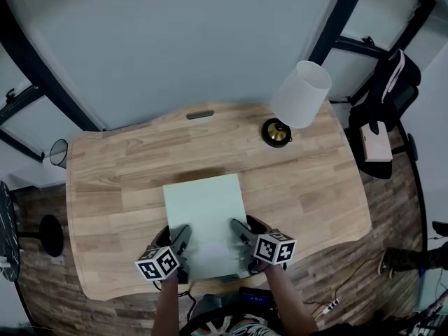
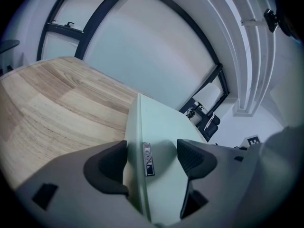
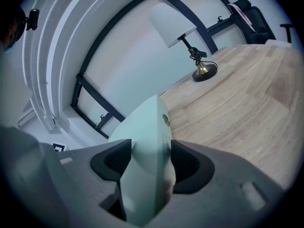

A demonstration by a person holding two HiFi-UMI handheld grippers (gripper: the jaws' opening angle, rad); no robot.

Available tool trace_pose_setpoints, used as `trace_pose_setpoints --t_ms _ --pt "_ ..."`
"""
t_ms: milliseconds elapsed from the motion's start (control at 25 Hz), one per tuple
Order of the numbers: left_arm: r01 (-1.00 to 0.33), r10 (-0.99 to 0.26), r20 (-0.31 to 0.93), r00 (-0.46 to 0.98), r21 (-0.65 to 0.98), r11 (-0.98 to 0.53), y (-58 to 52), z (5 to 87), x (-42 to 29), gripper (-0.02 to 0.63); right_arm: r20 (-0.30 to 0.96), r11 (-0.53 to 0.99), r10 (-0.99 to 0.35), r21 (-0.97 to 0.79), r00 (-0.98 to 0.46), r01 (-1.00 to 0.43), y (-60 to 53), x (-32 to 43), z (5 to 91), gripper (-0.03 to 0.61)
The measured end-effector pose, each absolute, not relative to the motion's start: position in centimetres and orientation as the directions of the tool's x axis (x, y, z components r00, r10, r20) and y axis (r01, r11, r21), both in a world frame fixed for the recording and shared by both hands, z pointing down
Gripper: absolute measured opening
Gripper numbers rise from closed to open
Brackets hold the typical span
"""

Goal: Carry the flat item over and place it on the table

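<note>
Two tools grip one thing between them, over the near part of the wooden worktop [image 1: 119,159]. At the left, the left tool [image 1: 180,235] has its jaws closed on the near left edge of the flat item [image 1: 204,203]. In the left gripper view, one dark pad sits against the underside and the other lies over the top face. A small dark label [image 2: 148,159] shows on the thin edge between them.

The flat item is a pale green rectangular sheet-like slab. It reaches from the tools toward the middle of the worktop, and a soft shadow lies on the wood just beyond its far edge. Whether that far edge touches the wood cannot be told.

To the right, the right tool [image 1: 242,227] is clamped on the near right edge. In the right gripper view both pads press against the slab's two faces, with no gap showing.

Farther right, near the back edge, stands a lamp [image 1: 299,94] with a white shade and a brass-coloured base, well apart from the flat item. Beyond the worktop's right end sits a black chair [image 1: 386,89].
</note>
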State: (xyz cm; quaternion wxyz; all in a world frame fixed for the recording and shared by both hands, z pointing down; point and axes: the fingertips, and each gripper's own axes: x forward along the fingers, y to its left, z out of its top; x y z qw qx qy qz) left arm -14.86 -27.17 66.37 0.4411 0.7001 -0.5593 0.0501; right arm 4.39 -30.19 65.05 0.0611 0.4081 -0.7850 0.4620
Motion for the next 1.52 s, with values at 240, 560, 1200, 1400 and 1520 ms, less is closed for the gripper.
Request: trace_pose_setpoints --t_ms 240,560,1200,1400,1520 --pt "-0.831 -0.729 0.589 0.349 0.554 0.049 -27.5 68.3 -15.2 0.328 0.497 0.233 -0.552 -0.68 -0.67 -0.696 -31.0 3.9 67.2 0.247" --pt "-0.851 -0.716 0.618 0.324 0.521 0.065 -27.7 70.5 -15.9 0.328 0.533 0.25 -0.518 -0.653 -0.669 -0.715 -31.2 3.3 69.4 0.246" --pt "-0.858 -0.745 0.604 0.282 0.506 0.086 -27.4 69.2 -16.4 0.328 0.538 0.273 -0.591 -0.568 -0.601 -0.777 -31.8 4.1 67.3 0.245" --pt "-0.888 -0.789 0.562 0.25 0.457 0.044 -26.8 67.2 -17.0 0.328 0.527 0.323 -0.64 -0.476 -0.559 -0.818 -31.3 4.3 65.8 0.233" --pt "-0.903 -0.811 0.533 0.242 0.43 0.013 -26.7 65.6 -17.1 0.328 0.518 0.352 -0.656 -0.434 -0.549 -0.829 -30.8 4.0 65.0 0.233"
